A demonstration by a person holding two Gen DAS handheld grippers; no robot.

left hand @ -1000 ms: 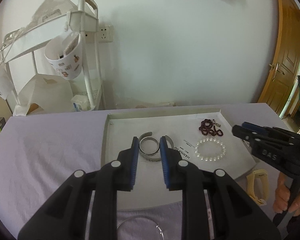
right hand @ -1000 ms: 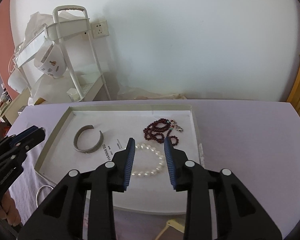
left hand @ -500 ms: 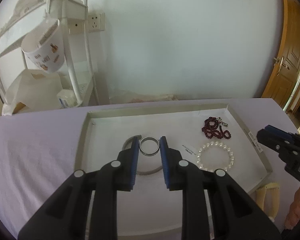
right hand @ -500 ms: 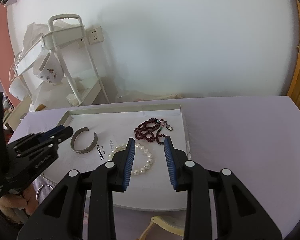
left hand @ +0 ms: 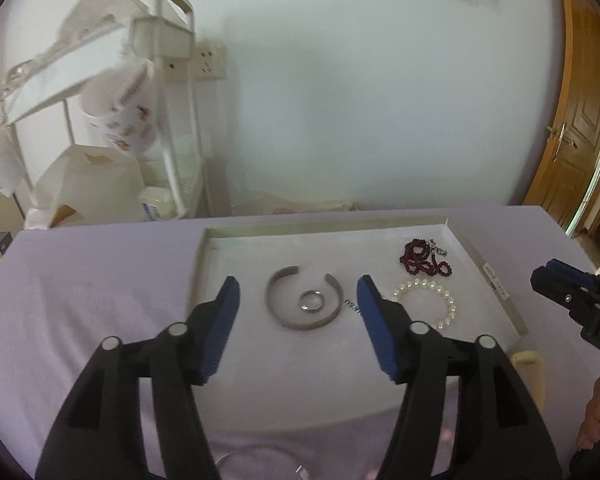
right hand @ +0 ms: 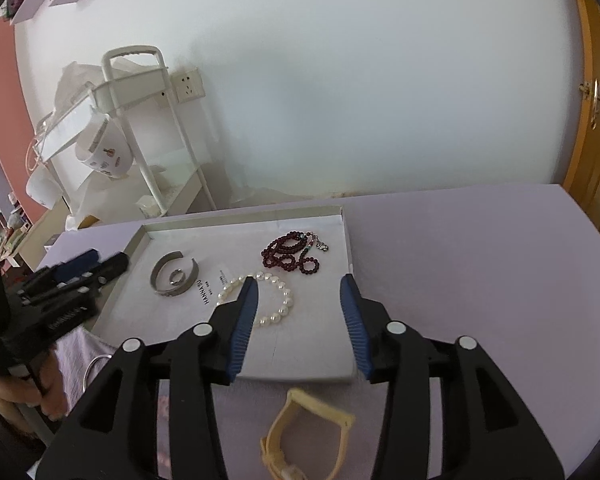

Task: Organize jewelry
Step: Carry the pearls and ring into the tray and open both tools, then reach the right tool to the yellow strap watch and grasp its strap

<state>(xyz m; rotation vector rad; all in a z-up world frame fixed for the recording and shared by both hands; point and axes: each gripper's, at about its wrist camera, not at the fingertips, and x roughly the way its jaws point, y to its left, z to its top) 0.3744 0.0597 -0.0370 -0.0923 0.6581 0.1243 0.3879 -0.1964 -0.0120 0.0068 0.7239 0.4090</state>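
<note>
With its jaws opening on nothing, the left claw (left hand: 298, 320) hangs just short of the ring (left hand: 311, 302) lying inside the cuff (left hand: 300, 322) in the tray (left hand: 500, 296), while the right claw (right hand: 298, 312), also opening empty, stands above the watch (right hand: 300, 436) on the surface (right hand: 480, 280), still to be boxed.

One tray (right hand: 346, 236), one cuff (right hand: 168, 284), one ring (right hand: 176, 277), two bead bracelets (right hand: 278, 308), one watch (right hand: 300, 436).
</note>
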